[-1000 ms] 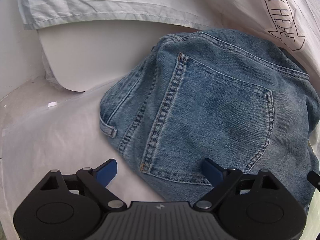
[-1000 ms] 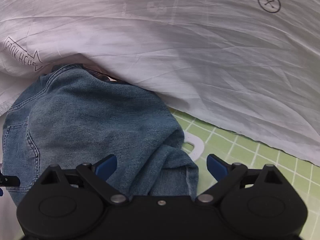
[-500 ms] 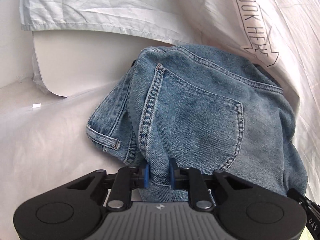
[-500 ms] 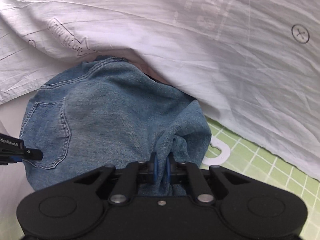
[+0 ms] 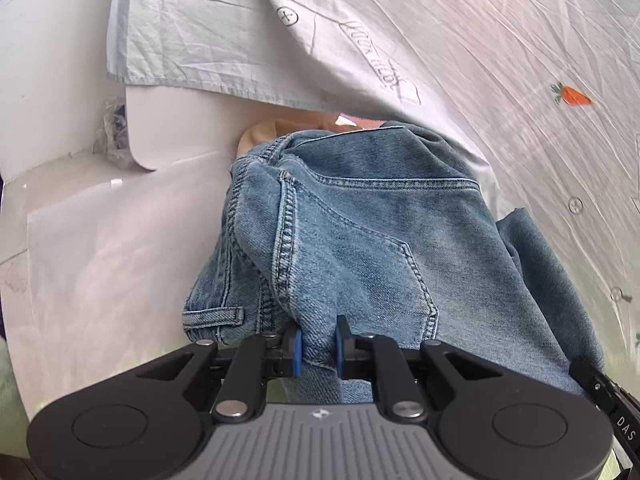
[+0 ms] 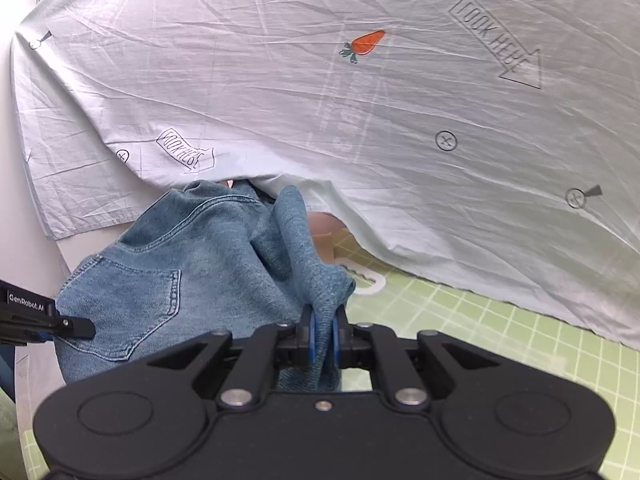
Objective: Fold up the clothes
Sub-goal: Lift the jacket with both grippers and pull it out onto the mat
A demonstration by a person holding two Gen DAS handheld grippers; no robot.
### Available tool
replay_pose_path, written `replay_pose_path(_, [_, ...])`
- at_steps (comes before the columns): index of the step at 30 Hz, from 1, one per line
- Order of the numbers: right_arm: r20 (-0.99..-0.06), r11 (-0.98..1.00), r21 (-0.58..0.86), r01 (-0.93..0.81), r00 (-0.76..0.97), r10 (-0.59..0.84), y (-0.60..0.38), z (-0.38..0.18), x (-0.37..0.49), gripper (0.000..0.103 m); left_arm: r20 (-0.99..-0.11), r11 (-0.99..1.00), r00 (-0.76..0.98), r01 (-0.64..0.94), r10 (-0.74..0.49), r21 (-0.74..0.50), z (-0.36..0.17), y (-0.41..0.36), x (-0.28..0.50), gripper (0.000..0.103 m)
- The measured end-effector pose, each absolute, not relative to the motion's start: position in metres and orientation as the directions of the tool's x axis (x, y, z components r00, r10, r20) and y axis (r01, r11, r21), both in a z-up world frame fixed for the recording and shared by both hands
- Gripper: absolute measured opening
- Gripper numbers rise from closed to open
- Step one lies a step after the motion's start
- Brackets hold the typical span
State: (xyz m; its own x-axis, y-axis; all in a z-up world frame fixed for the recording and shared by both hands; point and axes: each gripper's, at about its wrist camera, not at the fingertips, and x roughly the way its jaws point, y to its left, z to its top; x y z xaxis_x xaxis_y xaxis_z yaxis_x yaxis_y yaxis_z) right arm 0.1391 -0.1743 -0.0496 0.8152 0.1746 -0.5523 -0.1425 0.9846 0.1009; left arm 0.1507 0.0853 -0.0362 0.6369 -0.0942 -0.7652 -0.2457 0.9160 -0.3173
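Note:
Blue denim jeans (image 5: 360, 240) with a stitched back pocket hang bunched from under a white printed sheet (image 5: 460, 60). My left gripper (image 5: 318, 344) is shut on the jeans' fabric just below the pocket. In the right wrist view my right gripper (image 6: 323, 338) is shut on another fold of the same jeans (image 6: 192, 264), pulled up into a ridge. The left gripper's tip (image 6: 76, 326) shows at the left edge of that view, against the pocket. The jeans' far end is hidden under the sheet.
The white sheet (image 6: 360, 120) with carrot and "look here" prints drapes over the back. A green gridded mat (image 6: 500, 344) lies to the right. A white board (image 5: 172, 132) and a white surface (image 5: 100, 248) lie to the left.
Both grippers closed on the jeans, from open a second ago. They have since lifted and pulled the denim out from under the sheet, toward the cameras.

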Motion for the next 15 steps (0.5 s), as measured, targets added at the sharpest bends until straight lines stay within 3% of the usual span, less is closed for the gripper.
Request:
replay_pose_path(6, [-0.664, 0.988, 0.141, -0.059, 0.735, 0.138, -0.199, -0.079, 0.07, 0.009, -0.846, 0.923, 0.511, -0.231, -0.154, -0.307, -0.065, 0.073, 0.1, 0.018])
replay_pose_path(9, [-0.713, 0.989, 0.143, -0.02, 0.691, 0.117, -0.205, -0.094, 0.058, 0.011, -0.867, 0.934, 0.478, -0.226, -0.14, -0.275, -0.067, 0.069, 0.09, 0.027])
replay_pose_path(12, [-0.704, 0.991, 0.133, 0.017, 0.706, 0.082, -0.208, -0.088, 0.062, 0.024, -0.85, 0.934, 0.511, -0.227, -0.127, -0.276, -0.055, 0.079, 0.089, 0.036])
replay_pose_path(14, [-0.68, 0.99, 0.139, 0.037, 0.73, 0.069, -0.212, -0.081, 0.071, 0.044, -0.829, 0.938, 0.547, -0.218, -0.111, -0.27, -0.048, 0.086, 0.093, 0.05])
replay_pose_path(15, [-0.668, 0.988, 0.147, 0.045, 0.742, 0.066, -0.214, -0.079, 0.076, 0.045, -0.817, 0.94, 0.568, -0.213, -0.101, -0.265, -0.044, 0.09, 0.097, 0.054])
